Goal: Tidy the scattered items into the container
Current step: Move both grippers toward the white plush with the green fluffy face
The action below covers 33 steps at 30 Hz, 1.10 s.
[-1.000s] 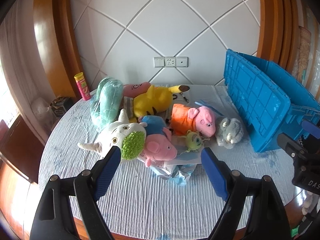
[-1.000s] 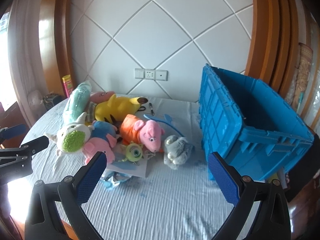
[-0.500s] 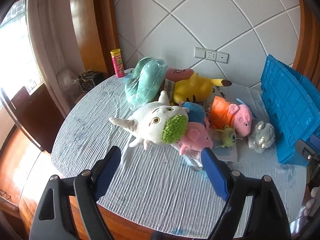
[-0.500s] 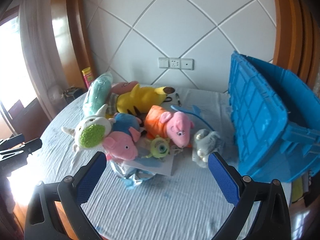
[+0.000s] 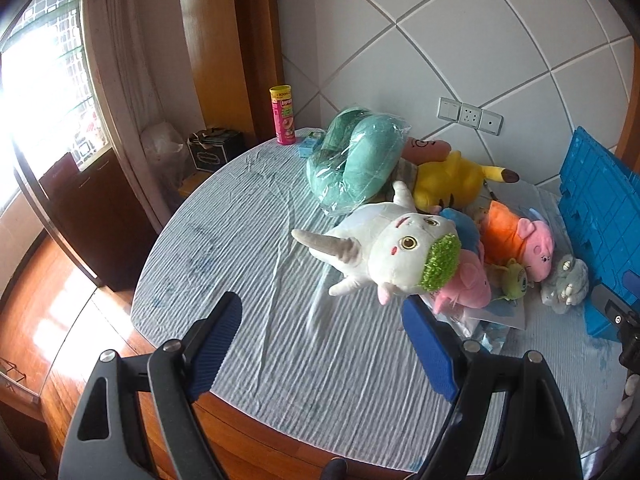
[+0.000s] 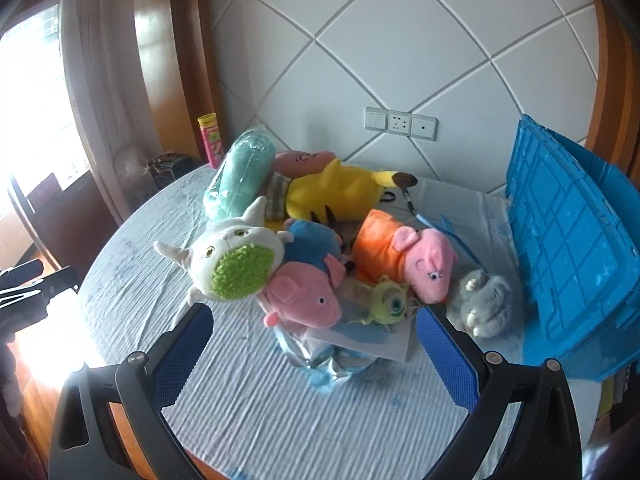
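Both tools spread wide, nothing pinched, above the plush heap.
My left gripper (image 5: 322, 336) and right gripper (image 6: 314, 346) could tumble neighbours beside the white horned plush (image 5: 394, 254), short of the blue crate (image 6: 568, 240).

Plush toys (image 6: 304, 248) heaped mid-table, some plastic-wrapped; blue crate (image 6: 568, 240) tilted at right, just beside heap

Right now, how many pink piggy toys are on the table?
2. The pink plush pig in blue clothes lies at the front of the pile; the pink plush pig in an orange dress lies nearer the blue plastic crate. Others may be hidden.
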Tool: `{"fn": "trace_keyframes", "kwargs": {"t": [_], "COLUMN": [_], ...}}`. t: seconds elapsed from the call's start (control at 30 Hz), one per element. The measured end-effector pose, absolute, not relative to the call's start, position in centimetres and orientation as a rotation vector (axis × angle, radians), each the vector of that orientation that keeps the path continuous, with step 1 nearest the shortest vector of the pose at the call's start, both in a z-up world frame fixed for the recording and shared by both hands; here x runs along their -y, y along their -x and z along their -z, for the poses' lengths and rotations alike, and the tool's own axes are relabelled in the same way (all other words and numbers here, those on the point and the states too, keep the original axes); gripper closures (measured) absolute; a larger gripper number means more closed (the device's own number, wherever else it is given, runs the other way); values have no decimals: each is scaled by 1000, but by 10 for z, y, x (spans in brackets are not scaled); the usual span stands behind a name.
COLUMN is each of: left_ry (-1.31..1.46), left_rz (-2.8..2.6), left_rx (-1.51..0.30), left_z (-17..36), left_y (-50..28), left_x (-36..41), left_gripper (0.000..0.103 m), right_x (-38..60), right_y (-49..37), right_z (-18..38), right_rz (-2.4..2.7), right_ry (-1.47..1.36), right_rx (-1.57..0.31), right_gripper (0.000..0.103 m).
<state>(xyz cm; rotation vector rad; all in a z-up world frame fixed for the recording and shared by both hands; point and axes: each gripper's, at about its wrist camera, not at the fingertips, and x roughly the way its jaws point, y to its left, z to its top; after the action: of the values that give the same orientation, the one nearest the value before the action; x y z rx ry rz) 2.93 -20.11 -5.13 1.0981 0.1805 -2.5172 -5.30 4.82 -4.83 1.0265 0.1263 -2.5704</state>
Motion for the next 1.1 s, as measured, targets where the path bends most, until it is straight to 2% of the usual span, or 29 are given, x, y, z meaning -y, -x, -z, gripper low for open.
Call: {"fn": "trace_keyframes", "kwargs": {"t": [0.23, 0.7, 0.73, 0.77, 0.8, 0.83, 1.1], "left_ry": [-1124, -1269, -1273, -1276, -1279, -1278, -1358], "left_rz": [2528, 2518, 2509, 2502, 2496, 2500, 2526], "left_rx": [-163, -169, -174, -179, -183, -178, -150], "left_z": [65, 87, 88, 90, 91, 93, 120], "left_y": [-23, 23, 26, 29, 32, 34, 57], "left_x": [249, 253, 254, 256, 257, 257, 283], "left_gripper": [20, 20, 18, 8, 2, 0, 0], "right_x": [-4, 22, 23, 25, 27, 28, 50], "right_y": [57, 102, 107, 110, 112, 115, 129], "right_z": [57, 76, 78, 81, 84, 88, 108], "right_rz": [2587, 2502, 2485, 2467, 2454, 2450, 2455], "right_ry": [-1064, -1146, -1158, -1166, -1171, -1181, -1265], "right_rx": [-114, -132, -138, -149, -153, -146, -135], "right_gripper": [0, 0, 0, 0, 0, 0, 0]}}
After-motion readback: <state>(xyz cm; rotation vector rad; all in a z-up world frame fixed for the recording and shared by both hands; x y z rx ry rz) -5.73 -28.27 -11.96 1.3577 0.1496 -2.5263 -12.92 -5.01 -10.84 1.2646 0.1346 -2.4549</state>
